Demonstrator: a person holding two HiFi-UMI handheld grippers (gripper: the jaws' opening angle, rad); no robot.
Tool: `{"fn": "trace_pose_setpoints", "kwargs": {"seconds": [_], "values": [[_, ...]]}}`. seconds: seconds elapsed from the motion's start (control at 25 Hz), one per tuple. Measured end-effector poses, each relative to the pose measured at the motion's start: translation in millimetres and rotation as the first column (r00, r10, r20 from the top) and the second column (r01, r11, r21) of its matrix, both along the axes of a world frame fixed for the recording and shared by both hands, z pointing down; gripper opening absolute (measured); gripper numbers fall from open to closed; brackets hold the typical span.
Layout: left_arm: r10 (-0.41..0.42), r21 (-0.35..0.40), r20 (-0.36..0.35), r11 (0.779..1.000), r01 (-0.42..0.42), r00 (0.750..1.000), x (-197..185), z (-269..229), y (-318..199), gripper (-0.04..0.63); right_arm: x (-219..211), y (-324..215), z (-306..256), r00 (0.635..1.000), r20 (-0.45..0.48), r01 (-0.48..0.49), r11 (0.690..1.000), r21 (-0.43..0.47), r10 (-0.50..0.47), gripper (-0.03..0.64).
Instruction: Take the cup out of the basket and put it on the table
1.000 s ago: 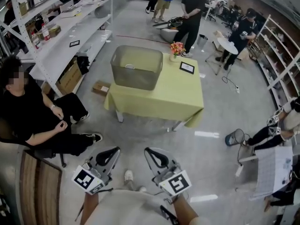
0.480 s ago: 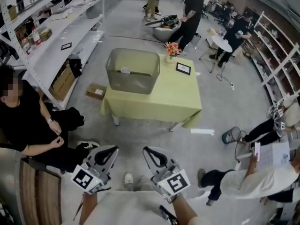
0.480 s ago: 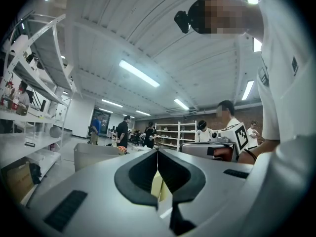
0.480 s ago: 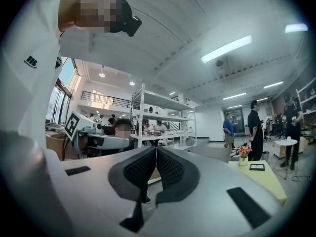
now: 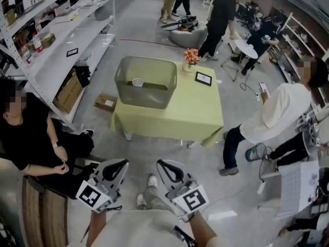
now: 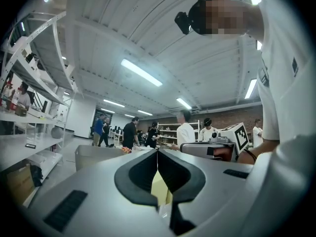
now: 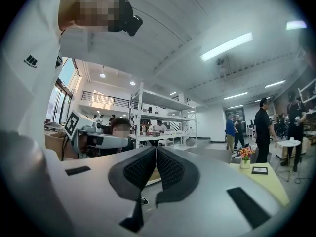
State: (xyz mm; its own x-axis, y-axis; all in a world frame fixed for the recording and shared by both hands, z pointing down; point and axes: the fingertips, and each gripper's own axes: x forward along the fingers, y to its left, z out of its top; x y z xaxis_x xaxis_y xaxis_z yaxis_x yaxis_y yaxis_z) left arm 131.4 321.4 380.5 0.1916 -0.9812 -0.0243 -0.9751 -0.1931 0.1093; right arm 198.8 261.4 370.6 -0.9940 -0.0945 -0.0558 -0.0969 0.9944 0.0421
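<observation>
Left hand-held gripper (image 5: 122,163) and right hand-held gripper (image 5: 162,164) sit side by side at the near edge of the head view. Both are held out level in front of the person, with bare forearms behind them and the marker cubes facing up. They point toward the far desk (image 5: 190,112) and are well apart from it, over bare floor. In each gripper's own view the jaws are pressed together with nothing between them, so both are empty.

The cup (image 5: 137,82), small and white, is upright inside the grey basket (image 5: 123,89), near its far wall. The basket is on the left half of the desk, which has a yellow-green cloth. To its right there's a little vase of flowers (image 5: 191,57) and a framed card (image 5: 204,78).

A person in black (image 5: 31,138) sits at the left by the shelves, and another in a white shirt (image 5: 272,117) stands to the right of the desk.
</observation>
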Motion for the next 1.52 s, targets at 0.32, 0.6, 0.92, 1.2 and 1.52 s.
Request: {"fn": "trace_pose_setpoints", "kwargs": {"seconds": [0.32,0.6,0.92,1.2,1.52], "values": [[-0.032,-0.007,0.0,0.999,0.032,0.999,-26.5,3.1,-50.2,0.011,-26.1,-51.2,3.7,0.999,-0.012,0.035,0.999,-0.007,-0.035,0.009],[-0.071,-0.013,0.002,0.997,0.071,0.997,-42.7,-0.6,-91.9,0.009,-40.6,-98.5,2.4,0.998,-0.009,0.058,0.998,-0.017,-0.059,0.009],[-0.108,-0.019,0.019,0.994,0.109,0.994,-52.9,0.8,-130.0,0.011,-52.6,-138.8,2.8,0.996,-0.008,0.09,0.996,-0.018,-0.09,0.009],[-0.132,-0.025,0.019,0.991,0.132,0.991,-69.1,3.2,-155.3,0.011,-73.3,-162.2,4.6,0.993,-0.009,0.122,0.992,-0.013,-0.122,0.009],[-0.135,-0.029,0.023,0.99,0.136,0.991,-100.7,6.7,-186.8,0.009,-108.5,-196.4,4.4,0.993,-0.003,0.12,0.993,-0.016,-0.12,0.009]]}}
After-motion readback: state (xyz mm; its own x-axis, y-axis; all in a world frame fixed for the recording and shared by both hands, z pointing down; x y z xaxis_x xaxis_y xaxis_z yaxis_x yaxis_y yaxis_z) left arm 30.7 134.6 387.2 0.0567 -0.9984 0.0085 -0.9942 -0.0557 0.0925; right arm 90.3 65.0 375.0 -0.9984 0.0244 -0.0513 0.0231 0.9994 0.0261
